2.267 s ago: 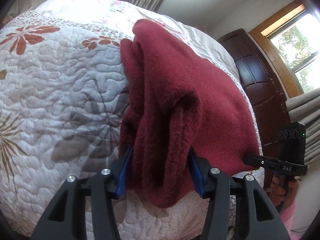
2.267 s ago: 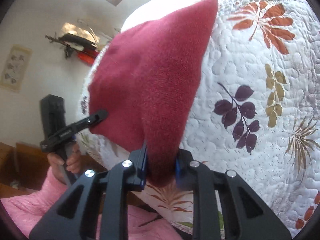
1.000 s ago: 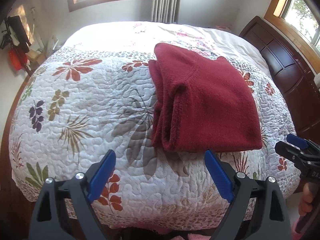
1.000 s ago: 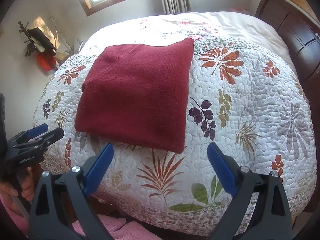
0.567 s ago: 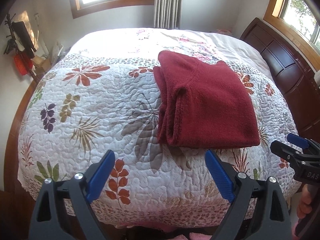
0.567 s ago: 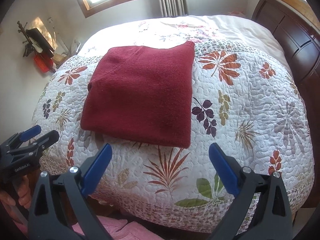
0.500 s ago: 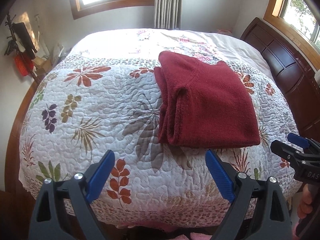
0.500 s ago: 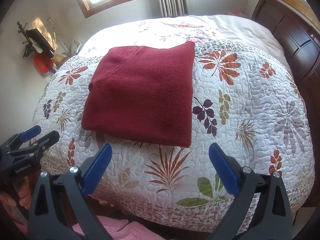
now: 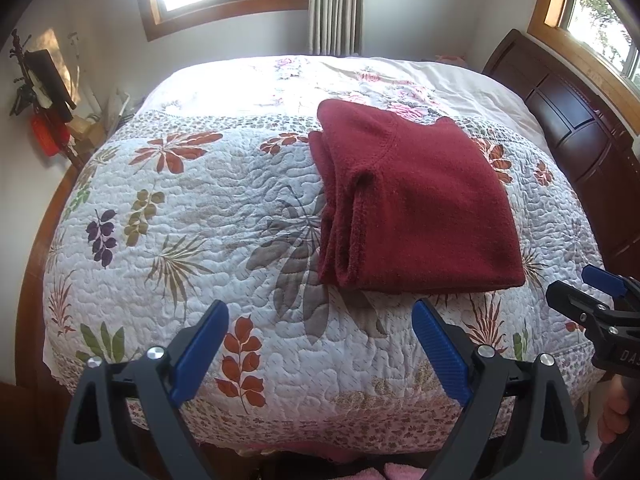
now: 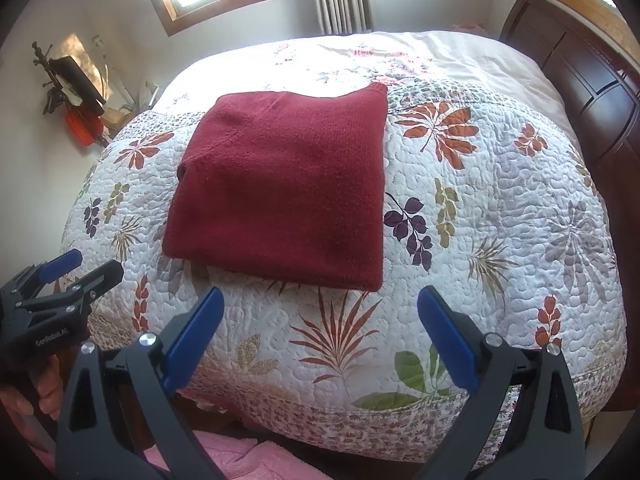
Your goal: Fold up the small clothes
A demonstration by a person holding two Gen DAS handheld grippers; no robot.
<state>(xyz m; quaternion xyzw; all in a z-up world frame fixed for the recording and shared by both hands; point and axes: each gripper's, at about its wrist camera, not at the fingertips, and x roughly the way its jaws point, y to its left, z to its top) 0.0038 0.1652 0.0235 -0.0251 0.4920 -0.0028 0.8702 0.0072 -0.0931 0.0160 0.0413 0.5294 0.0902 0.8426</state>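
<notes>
A: Status?
B: Red garment (image 10: 280, 188) lies folded in a flat rectangle on the bed quilt (image 10: 500, 200), near its front edge. Looks done to me.
A: Tongs?
B: Left tongs (image 9: 320, 344) and right tongs (image 10: 320, 332) both wide open, empty, clear of it.

The bed (image 9: 248, 216) is covered with a white quilt (image 10: 500, 208) that is stitched in wavy lines and printed with leaves in orange, purple, olive, green and grey. Along its near edge runs a border of small flowers. On the quilt lies one thing, a dark red garment (image 9: 420, 208), folded into a rough square; its layered edges show on its left side in the left view. It rests flat, in the middle part of the bed. Farther back the cover is pale with pink flowers. A dark wooden headboard (image 9: 580, 128) stands on the right.
</notes>
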